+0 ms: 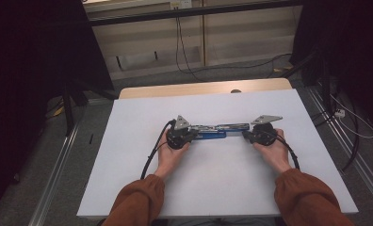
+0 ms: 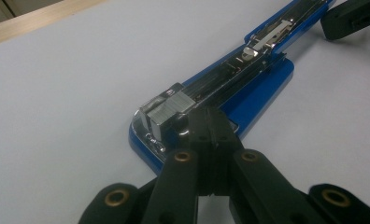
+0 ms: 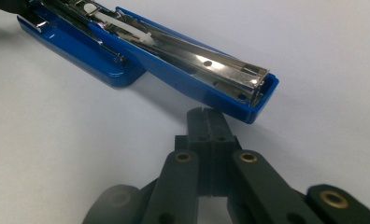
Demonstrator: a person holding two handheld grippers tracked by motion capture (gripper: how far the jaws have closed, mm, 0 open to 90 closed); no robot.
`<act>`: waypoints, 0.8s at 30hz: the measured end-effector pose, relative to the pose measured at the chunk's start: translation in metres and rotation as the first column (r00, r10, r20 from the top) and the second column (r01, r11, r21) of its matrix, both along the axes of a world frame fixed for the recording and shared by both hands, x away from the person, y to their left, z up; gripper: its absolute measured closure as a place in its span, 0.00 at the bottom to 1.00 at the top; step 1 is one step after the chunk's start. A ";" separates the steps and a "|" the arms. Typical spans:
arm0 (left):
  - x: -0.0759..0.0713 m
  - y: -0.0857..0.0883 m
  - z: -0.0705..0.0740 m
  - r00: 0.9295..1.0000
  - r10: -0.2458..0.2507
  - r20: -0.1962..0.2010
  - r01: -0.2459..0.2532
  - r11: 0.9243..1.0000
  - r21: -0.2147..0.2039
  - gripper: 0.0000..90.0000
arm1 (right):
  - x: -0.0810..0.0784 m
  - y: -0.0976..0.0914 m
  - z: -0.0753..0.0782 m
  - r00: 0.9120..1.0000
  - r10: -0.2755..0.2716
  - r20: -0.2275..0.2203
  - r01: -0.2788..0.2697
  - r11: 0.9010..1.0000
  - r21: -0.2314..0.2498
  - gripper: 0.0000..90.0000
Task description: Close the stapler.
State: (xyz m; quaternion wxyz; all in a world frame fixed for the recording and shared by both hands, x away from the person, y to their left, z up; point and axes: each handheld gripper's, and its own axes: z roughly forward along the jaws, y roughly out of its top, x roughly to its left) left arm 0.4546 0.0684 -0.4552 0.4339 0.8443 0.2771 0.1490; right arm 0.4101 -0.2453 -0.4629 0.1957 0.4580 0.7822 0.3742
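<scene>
A white table (image 1: 213, 188) bears, near its middle, a blue stapler (image 1: 213, 133) swung fully open, its base and metal staple track laid out in a line between the two grippers. The left gripper (image 1: 187, 134), jaws pressed together and holding nothing, rests its tips on the stapler's base end beside a block of staples (image 2: 171, 109). The right gripper (image 1: 249, 135), likewise closed and empty, lies just short of the open top arm's end.

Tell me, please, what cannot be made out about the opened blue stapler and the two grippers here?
- Left gripper view: the shut left gripper covers part of the staple block; contact unclear.
- Right gripper view: the stapler runs off the top-left edge.
- High view: the stapler's details are too small.
</scene>
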 end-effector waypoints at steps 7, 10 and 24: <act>0.000 0.000 0.000 1.000 0.000 0.001 0.000 1.000 0.001 1.00 | -0.001 0.000 0.001 1.000 -0.001 0.008 0.001 1.000 0.006 1.00; 0.000 0.000 0.000 1.000 -0.001 0.001 0.001 1.000 0.001 1.00 | -0.001 0.000 0.002 1.000 0.001 0.013 -0.002 1.000 0.005 1.00; 0.000 0.000 0.000 1.000 0.001 0.001 -0.001 1.000 0.000 1.00 | -0.001 0.002 0.003 1.000 0.012 0.019 -0.012 1.000 0.019 1.00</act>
